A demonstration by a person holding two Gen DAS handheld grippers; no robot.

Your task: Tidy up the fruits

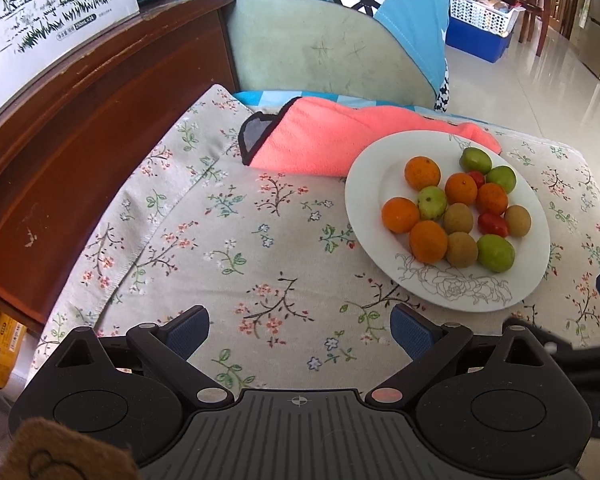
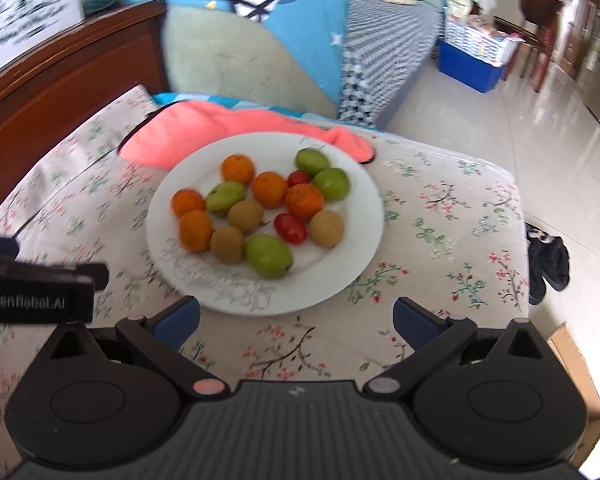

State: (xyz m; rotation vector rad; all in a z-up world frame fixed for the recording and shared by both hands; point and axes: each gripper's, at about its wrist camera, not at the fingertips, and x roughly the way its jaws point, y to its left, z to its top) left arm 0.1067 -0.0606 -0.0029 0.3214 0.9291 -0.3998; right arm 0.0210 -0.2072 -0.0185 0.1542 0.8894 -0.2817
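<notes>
A white plate (image 1: pixel 364 200) (image 2: pixel 364 216) with a flower drawing sits on a floral cloth. It holds several fruits mixed together: oranges (image 1: pixel 399 215) (image 2: pixel 269 189), green fruits (image 1: pixel 495 253) (image 2: pixel 269 256), brown kiwi-like fruits (image 1: pixel 462 249) (image 2: pixel 326 228) and red tomatoes (image 1: pixel 493 224) (image 2: pixel 291 228). My left gripper (image 1: pixel 300 330) is open and empty over the cloth, left of the plate. My right gripper (image 2: pixel 296 318) is open and empty just before the plate's near rim.
A pink towel (image 1: pixel 320 140) (image 2: pixel 204 128) lies behind the plate. A green chair with blue clothing (image 1: pixel 320 40) stands beyond. A wooden cabinet (image 1: pixel 80 128) and a carton (image 1: pixel 40 8) are at the left. A blue bin (image 2: pixel 472 64) and tiled floor are at the right.
</notes>
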